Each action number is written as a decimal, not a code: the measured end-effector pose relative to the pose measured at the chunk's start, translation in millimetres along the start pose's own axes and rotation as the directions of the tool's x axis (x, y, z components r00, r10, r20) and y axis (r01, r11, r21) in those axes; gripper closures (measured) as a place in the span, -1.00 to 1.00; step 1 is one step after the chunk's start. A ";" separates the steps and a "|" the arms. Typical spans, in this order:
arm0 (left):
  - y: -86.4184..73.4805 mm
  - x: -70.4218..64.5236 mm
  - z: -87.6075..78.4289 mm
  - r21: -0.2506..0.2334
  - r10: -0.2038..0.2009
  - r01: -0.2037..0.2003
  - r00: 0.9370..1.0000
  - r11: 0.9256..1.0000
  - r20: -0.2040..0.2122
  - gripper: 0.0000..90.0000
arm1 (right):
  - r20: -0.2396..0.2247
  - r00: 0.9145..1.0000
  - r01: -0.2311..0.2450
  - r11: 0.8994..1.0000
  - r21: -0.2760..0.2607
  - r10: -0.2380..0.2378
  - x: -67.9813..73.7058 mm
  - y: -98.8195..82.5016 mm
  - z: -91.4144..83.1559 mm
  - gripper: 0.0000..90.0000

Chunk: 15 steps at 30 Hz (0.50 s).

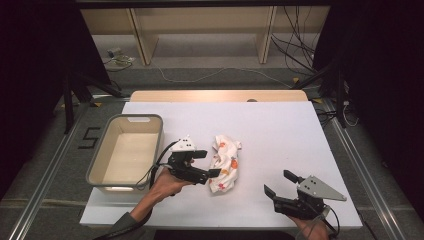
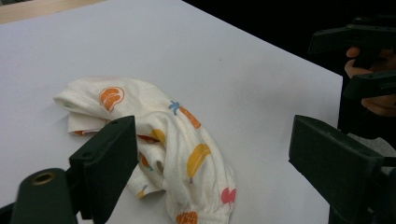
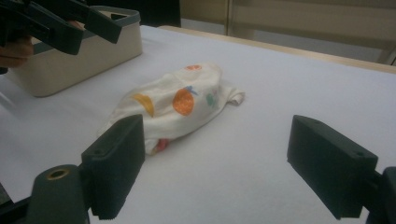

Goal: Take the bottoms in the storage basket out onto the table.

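Note:
A crumpled white cloth [image 1: 225, 162] printed with orange and yellow fruit lies in the middle of the white table [image 1: 280, 130]. My left gripper [image 1: 210, 163] is open just left of the cloth, its jaws pointing at it. In the left gripper view the cloth [image 2: 159, 140] lies between and just beyond the open jaws, nothing held. My right gripper [image 1: 279, 183] is open near the table's front right, apart from the cloth. The right gripper view has the cloth [image 3: 177, 102] farther ahead, left of centre.
A grey-rimmed beige bin [image 1: 134, 118] stands empty at the table's left, close behind the left hand; its wall [image 3: 79, 56] is in the right gripper view too. Shelving and cables lie on the floor beyond the table's far edge.

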<state>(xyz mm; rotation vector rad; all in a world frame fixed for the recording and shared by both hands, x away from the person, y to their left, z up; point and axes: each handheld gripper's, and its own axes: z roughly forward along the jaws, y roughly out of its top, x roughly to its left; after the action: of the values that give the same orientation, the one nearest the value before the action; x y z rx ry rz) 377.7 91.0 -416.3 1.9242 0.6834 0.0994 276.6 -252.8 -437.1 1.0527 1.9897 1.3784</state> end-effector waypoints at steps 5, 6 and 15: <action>-4.7 1.4 -5.6 -0.029 0.004 -0.005 1.000 1.000 -0.008 -0.66 | -0.003 1.000 0.000 1.000 0.000 0.000 0.0 -0.1 0.1 -0.55; -6.0 1.6 -7.0 -0.037 0.004 -0.005 1.000 0.999 -0.010 -0.66 | -0.003 1.000 0.000 1.000 0.001 0.000 0.0 -0.1 0.1 -0.56; -13.9 4.4 -17.9 -0.071 0.000 -0.002 1.000 0.997 -0.019 -0.66 | -0.007 1.000 -0.001 1.000 0.003 0.001 0.7 -0.3 0.9 -0.56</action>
<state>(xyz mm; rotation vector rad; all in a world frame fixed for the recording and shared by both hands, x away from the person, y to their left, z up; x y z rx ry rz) 369.0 111.8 -421.2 1.8576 0.6829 0.1408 276.8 -251.9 -437.7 1.0520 1.9970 1.3819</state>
